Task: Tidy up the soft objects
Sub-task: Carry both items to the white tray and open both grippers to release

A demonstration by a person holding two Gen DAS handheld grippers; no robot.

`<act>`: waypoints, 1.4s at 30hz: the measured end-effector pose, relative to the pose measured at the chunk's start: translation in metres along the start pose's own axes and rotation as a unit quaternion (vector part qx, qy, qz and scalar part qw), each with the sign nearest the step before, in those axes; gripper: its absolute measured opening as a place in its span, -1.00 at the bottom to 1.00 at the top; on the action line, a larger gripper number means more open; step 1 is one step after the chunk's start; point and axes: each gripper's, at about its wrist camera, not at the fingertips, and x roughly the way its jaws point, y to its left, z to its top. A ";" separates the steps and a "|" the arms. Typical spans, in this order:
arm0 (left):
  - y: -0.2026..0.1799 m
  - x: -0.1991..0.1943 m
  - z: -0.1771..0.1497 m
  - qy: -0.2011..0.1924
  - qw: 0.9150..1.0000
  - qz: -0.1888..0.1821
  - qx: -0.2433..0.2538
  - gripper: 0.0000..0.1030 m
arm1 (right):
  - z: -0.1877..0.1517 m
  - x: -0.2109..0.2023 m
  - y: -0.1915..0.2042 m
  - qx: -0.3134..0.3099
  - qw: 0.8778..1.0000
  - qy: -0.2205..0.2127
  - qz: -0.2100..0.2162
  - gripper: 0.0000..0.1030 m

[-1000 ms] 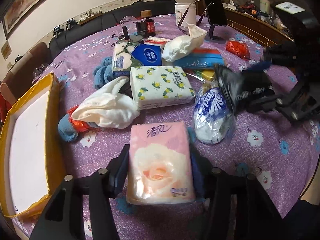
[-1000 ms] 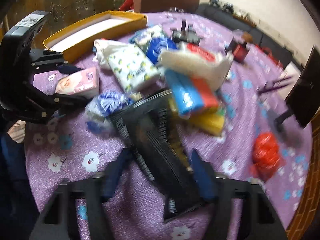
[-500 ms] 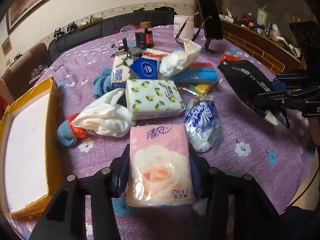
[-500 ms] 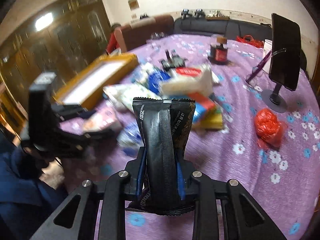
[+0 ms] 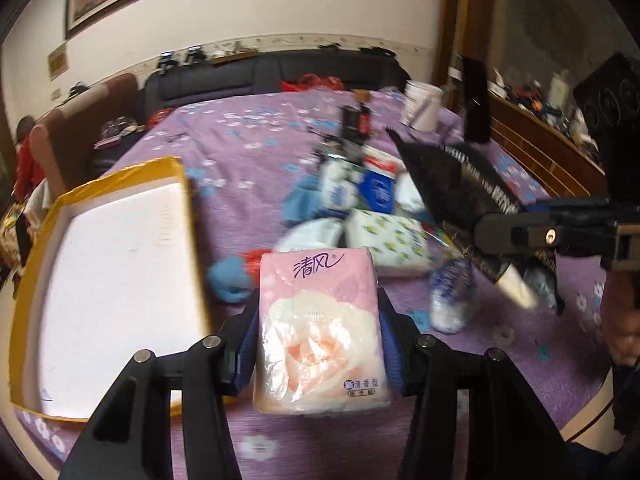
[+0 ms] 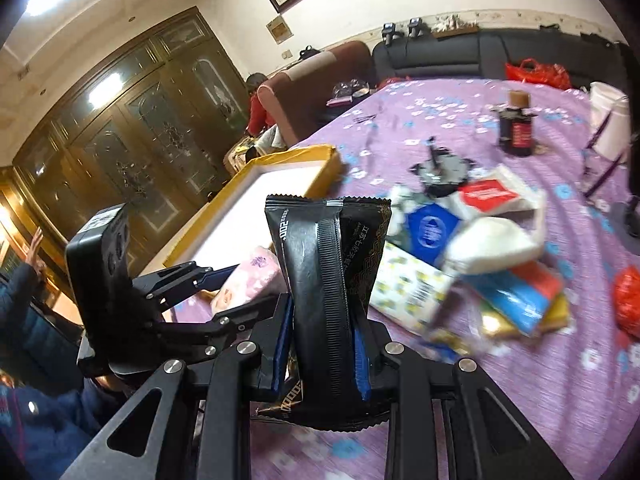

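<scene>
My left gripper is shut on a pink tissue pack and holds it above the purple table, right of the yellow-rimmed white tray. My right gripper is shut on a black foil packet held upright above the table; that packet also shows in the left wrist view. The left gripper and pink pack show in the right wrist view next to the tray. A pile of tissue packs, among them a lemon-print pack, lies mid-table.
A dark bottle, a white cup, a phone on a stand and a red bag stand around the pile. Blue cloth lies near the tray. A sofa and chairs ring the far table edge.
Both grippers have lifted and swung left toward the tray, each still holding its item. The black packet now stands upright, higher over the pile.
</scene>
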 end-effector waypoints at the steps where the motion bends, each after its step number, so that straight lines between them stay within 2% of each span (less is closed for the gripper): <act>1: 0.009 -0.004 0.001 -0.005 1.000 0.009 -0.008 -0.01 | 0.004 0.008 0.005 0.001 1.000 0.007 0.003 -0.43; 7: 0.057 -0.015 0.006 -0.018 0.998 0.050 -0.043 -0.01 | 0.026 0.048 0.030 0.007 0.999 0.032 0.015 -0.43; 10: 0.091 -0.018 0.009 -0.018 0.994 0.071 -0.076 -0.01 | 0.038 0.068 0.044 0.010 0.999 0.038 0.025 -0.42; 15: 0.135 -0.023 0.014 -0.017 0.990 0.101 -0.101 -0.01 | 0.060 0.105 0.060 0.016 0.998 0.055 0.028 -0.42; 20: 0.178 -0.018 0.026 -0.002 0.985 0.130 -0.113 -0.01 | 0.086 0.146 0.069 0.029 0.997 0.069 0.031 -0.42; 27: 0.235 0.021 0.054 0.040 0.979 0.155 -0.129 -0.01 | 0.123 0.215 0.073 0.042 0.995 0.092 0.006 -0.42; 31: 0.259 0.050 0.069 0.064 0.974 0.169 -0.138 0.00 | 0.144 0.248 0.072 0.053 0.994 0.097 -0.007 -0.42; 34: 0.275 0.070 0.072 0.085 0.971 0.156 -0.161 0.00 | 0.156 0.273 0.070 0.061 0.993 0.104 -0.017 -0.42; 37: 0.286 0.081 0.072 0.096 0.968 0.161 -0.167 0.00 | 0.164 0.296 0.065 0.071 0.991 0.110 -0.022 -0.42; 42: 0.296 0.089 0.068 0.093 0.966 0.153 -0.188 0.08 | 0.172 0.320 0.064 0.071 0.990 0.112 -0.041 -0.37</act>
